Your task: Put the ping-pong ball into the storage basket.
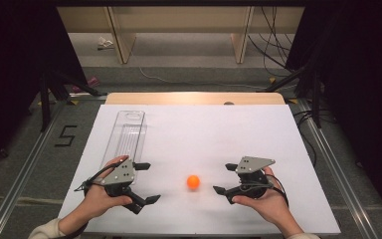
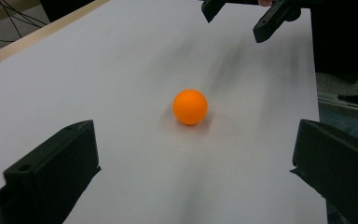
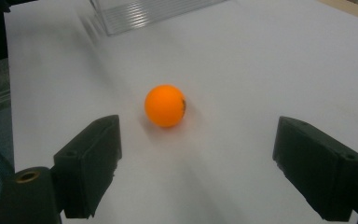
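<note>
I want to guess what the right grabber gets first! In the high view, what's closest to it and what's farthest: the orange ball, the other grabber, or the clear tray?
From the right gripper:
1. Orange ball, just to its left.
2. Left gripper, beyond the ball.
3. Clear tray, far left, farther up the table.

Your left gripper [image 1: 148, 181] is black, with two blocky jaws and a grey three-cornered plate [image 1: 120, 172] on top, dotted with small dark screw holes. A thin black cable [image 1: 90, 181] loops off its rear. Your right gripper [image 1: 225, 178] matches: black body, same grey plate [image 1: 254, 164], black cable [image 1: 278, 185] curling behind. In the gripper views each jaw is a matte black block with a small round hole in its upper face. You wear a pale, cream-coloured sleeve [image 1: 45, 230] on the left arm.
</note>
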Motion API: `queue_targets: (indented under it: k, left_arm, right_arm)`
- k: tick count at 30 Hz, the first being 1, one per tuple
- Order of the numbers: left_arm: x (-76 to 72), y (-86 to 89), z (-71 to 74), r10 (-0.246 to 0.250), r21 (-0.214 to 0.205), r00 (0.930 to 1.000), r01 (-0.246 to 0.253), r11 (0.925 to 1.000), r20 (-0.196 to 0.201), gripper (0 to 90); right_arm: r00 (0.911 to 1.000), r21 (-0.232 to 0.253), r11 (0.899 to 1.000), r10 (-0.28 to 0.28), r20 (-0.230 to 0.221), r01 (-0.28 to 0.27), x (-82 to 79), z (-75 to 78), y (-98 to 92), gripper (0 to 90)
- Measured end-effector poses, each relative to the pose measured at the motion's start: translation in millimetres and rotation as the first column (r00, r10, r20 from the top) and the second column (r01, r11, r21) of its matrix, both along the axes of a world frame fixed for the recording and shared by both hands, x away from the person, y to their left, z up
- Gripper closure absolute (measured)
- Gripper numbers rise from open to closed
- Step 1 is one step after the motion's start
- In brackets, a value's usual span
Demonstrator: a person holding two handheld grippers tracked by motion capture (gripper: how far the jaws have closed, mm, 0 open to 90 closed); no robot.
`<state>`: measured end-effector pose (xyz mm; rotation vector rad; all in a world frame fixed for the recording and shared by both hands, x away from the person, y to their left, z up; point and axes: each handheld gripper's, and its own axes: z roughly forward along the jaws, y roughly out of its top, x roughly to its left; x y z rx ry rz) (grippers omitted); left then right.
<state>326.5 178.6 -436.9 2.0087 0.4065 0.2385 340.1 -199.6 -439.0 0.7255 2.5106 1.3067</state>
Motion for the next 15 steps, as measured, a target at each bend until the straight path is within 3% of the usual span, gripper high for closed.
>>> queue_targets:
  k: [15]
  left_arm:
    - [-0.3, -0.2, 0.2, 0.000, 0.001, 1.0000, 0.000, 1.0000, -0.002, 0.0]
  right_arm:
    - [0.9994, -0.005, 0.999, 0.033, -0.001, -0.033, 4.1, -3.7, 18.1, 16.4]
